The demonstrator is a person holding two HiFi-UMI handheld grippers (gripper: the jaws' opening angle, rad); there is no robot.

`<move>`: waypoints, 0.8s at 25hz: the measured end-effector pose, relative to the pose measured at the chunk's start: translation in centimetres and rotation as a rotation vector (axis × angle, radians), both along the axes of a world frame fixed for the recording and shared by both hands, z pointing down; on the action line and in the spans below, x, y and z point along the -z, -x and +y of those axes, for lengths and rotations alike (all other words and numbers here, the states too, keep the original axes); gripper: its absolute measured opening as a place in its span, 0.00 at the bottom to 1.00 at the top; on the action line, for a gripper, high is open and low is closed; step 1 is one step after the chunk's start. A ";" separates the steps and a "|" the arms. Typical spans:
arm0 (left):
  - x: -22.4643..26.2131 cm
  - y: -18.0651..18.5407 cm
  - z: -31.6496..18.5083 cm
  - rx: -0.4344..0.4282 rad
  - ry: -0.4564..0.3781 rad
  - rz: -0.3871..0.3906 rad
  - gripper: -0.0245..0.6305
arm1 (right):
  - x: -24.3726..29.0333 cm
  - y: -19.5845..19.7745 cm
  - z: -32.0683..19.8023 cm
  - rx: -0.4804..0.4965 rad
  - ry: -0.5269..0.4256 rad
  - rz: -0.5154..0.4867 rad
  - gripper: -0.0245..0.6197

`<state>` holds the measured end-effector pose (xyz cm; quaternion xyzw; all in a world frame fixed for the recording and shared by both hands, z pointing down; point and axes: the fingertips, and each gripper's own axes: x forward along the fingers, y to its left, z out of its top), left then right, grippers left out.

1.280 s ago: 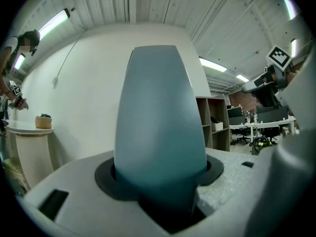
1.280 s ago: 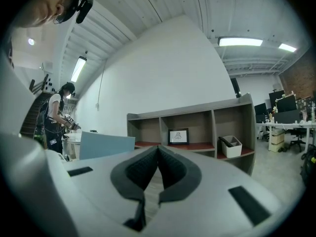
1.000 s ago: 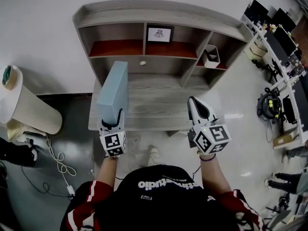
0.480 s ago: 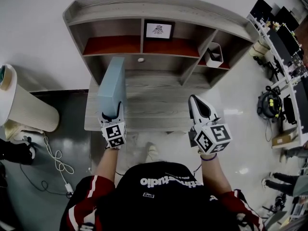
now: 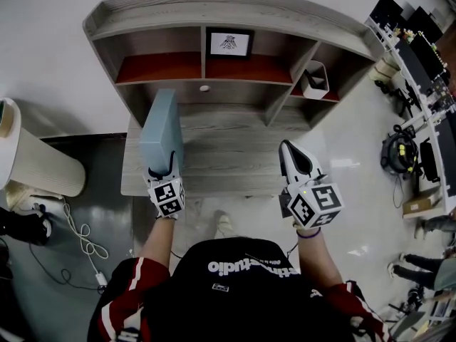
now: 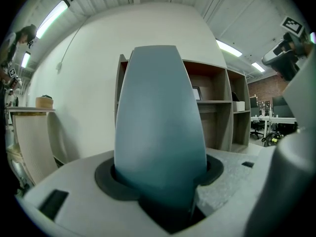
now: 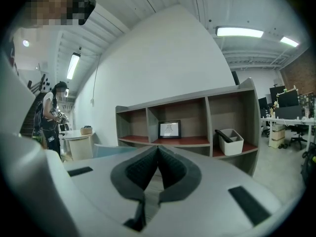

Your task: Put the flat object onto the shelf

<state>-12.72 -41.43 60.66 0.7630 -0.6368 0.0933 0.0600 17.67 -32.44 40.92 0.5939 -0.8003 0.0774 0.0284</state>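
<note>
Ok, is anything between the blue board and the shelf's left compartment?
Nothing visible. The blue board, held in the left tongs, faces an open left compartment; the framed picture sits in the middle one.

Framed picture point(image 5: 228, 43): standing upright, facing the room.
White bin point(image 5: 314, 81): sitting right of the framed picture, with a dark thing leaning inside.
Round ribbed stand point(image 5: 43, 164): standing at the far left, carrying a small bowl point(image 6: 44, 101) on top.
White cable point(image 5: 84, 237): lying in loops on the dark floor near the stand's foot.
Desks with monitors point(image 5: 420, 55): running along the right edge.
Person point(image 7: 52, 115): standing beyond the round stand.
</note>
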 end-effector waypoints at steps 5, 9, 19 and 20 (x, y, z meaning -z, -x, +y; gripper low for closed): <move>-0.2 -1.3 -1.0 -0.026 -0.012 -0.047 0.45 | -0.2 0.0 -0.5 0.012 0.001 -0.014 0.04; -0.3 -1.8 -1.9 -0.026 0.016 -0.049 0.45 | -0.4 0.1 -1.1 0.028 0.003 -0.021 0.04; -2.3 -2.3 -2.4 -0.039 0.134 -0.081 0.45 | -0.8 0.8 -2.4 0.068 0.005 -0.052 0.04; -2.4 -2.4 -2.5 -0.037 0.140 -0.082 0.45 | -0.8 0.9 -2.5 0.073 0.005 -0.053 0.04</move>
